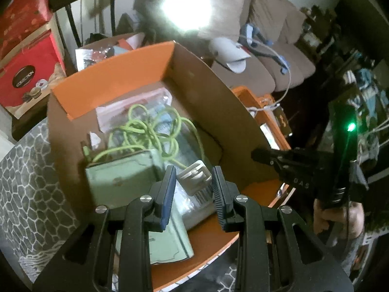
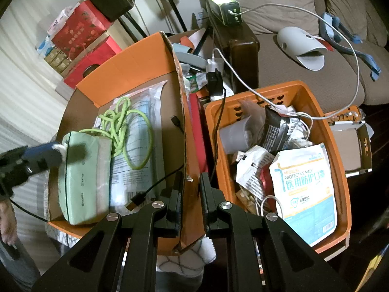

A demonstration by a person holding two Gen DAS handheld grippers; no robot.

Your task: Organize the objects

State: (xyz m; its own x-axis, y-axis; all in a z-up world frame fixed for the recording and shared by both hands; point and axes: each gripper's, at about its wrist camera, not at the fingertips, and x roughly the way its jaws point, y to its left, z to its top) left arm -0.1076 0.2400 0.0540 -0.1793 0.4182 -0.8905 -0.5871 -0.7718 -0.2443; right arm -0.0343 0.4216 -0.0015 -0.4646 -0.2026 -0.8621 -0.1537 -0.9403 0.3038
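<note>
We point both claws steeply down over the clutter. Our left claw (image 1: pixel 193 189) hangs over the near end of the cardboard box (image 1: pixel 218 112), its jaws part open with blue pads (image 1: pixel 169 194) showing; a white clip-like piece (image 1: pixel 194 176) sits between the tips, but we cannot tell if the pads press on it, so the grip is unclear. In the right wrist view the same left claw (image 2: pixel 54 149) enters blurred from the left edge, its tip at the upper corner of the pale green pouch (image 2: pixel 82 177). Our right claw (image 2: pixel 192 194) straddles the right wall of the cardboard box, one finger on each side, jaws nearly closed on that wall (image 2: pixel 183 131). A hand (image 1: pixel 335 216) grips the right tool's handle low in the left wrist view. Inside the box lie the green pouch at the near left, a tangled lime-green cord (image 2: pixel 124 131) on top of clear plastic packets (image 2: pixel 143 170), and a black cable (image 2: pixel 155 185) with a plug end. Just beside the box on the right stands an orange basket (image 2: pixel 340 160), holding a blue-and-white mask packet (image 2: pixel 306 194), crumpled wrappers and white cords. A brown sofa (image 2: pixel 279 58) is behind.
</note>
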